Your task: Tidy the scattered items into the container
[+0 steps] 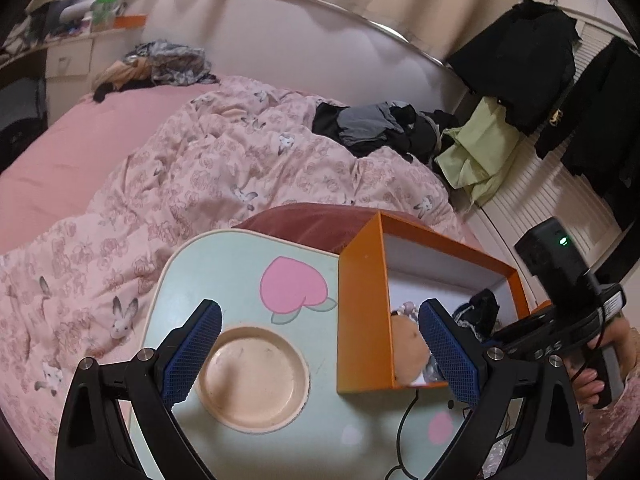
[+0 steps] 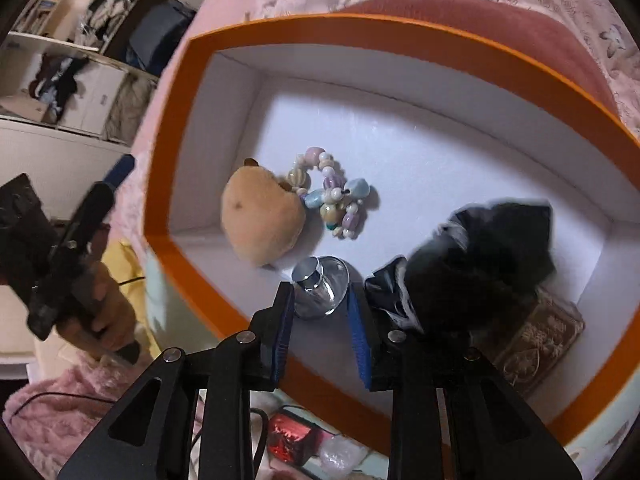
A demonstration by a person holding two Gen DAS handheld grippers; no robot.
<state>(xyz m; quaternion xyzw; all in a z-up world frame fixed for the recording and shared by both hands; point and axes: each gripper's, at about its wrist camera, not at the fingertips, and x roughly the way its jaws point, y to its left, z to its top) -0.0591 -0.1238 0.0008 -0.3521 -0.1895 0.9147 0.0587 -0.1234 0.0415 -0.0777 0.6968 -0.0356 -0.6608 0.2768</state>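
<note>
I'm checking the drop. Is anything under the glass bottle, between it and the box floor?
Nothing visible is. The bottle sits between the right gripper's fingers over bare white floor of the box, between the plush and black cloth.

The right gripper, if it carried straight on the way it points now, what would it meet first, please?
Most likely the small glass bottle lying on the orange box floor: it sits right between the open fingers of the right gripper. Depth is hard to judge, so contact may already be close.

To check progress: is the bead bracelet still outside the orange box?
No, the bead bracelet lies inside the orange box.
</note>
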